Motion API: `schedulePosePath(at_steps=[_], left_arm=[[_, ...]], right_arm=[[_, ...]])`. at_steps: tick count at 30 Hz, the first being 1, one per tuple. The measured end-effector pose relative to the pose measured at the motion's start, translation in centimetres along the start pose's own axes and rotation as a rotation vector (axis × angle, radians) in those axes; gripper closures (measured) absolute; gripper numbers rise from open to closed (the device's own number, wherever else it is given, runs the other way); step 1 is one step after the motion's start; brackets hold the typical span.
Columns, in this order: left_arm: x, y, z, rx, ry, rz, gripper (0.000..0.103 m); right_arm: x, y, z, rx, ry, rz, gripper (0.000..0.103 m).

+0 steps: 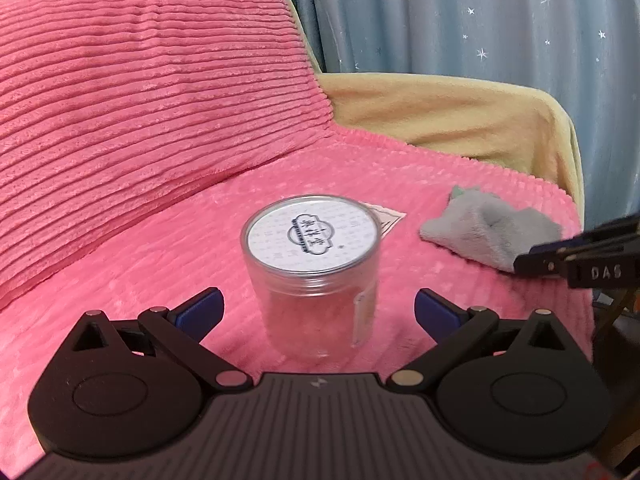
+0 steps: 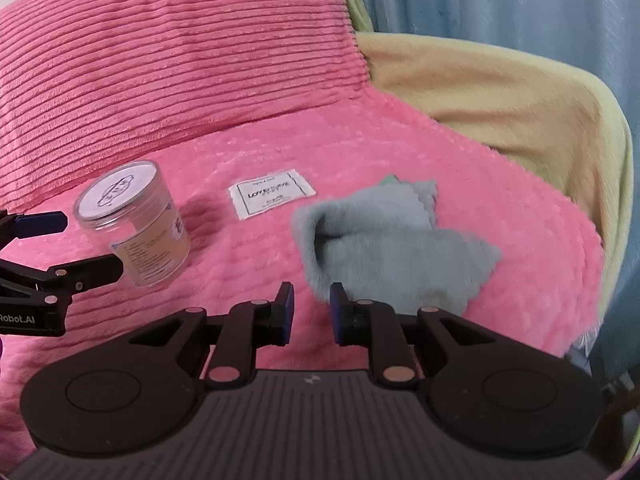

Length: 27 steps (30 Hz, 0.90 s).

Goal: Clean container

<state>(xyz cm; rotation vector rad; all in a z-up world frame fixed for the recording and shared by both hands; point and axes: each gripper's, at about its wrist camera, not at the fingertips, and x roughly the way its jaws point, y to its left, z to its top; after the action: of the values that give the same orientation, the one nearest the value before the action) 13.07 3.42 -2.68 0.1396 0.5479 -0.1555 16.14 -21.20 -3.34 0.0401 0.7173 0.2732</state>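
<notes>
A clear plastic jar (image 1: 312, 264) with a white printed lid stands upright on the pink blanket (image 1: 120, 320). My left gripper (image 1: 318, 312) is open wide, one blue-padded finger on each side of the jar's body and apart from it. A crumpled grey cloth (image 2: 384, 236) lies to the right of the jar (image 2: 136, 224). Just short of the cloth's near edge, my right gripper (image 2: 312, 312) holds its fingers a narrow gap apart with nothing between them. In the right wrist view the left gripper (image 2: 92, 244) comes in from the left edge, its tips at the jar.
A big pink ribbed cushion (image 1: 140, 80) rises behind the jar. A white fabric label (image 2: 272, 194) is sewn on the blanket between jar and cloth. A yellow throw (image 2: 500, 96) covers the armrest on the right, before a blue star-print curtain (image 1: 480, 12).
</notes>
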Motion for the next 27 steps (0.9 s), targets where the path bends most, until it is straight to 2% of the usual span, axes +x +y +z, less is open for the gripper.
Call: schedulePosePath(at_steps=[6, 11, 20, 27], left_arm=[[-1.3, -1.7, -0.2, -0.042, 0.061, 0.034, 0.001], [-2.5, -2.7, -0.7, -0.102, 0.072, -0.019, 0.001], [-1.7, -3.6, -0.7, -0.151, 0.11, -0.043, 0.001], [-1.0, -3.7, -0.8, -0.176, 0.147, -0.023, 0.001]], right_arm=[[-1.8, 0.3, -0.4, 0.022, 0.007, -0.003, 0.087], [-2.9, 0.3, -0.5, 0.025, 0.004, 0.004, 0.087], [-2.9, -0.3, -0.5, 0.013, 0.023, -0.007, 0.087], [-2.5, -0.8, -0.3, 0.021, 0.035, -0.033, 0.087]])
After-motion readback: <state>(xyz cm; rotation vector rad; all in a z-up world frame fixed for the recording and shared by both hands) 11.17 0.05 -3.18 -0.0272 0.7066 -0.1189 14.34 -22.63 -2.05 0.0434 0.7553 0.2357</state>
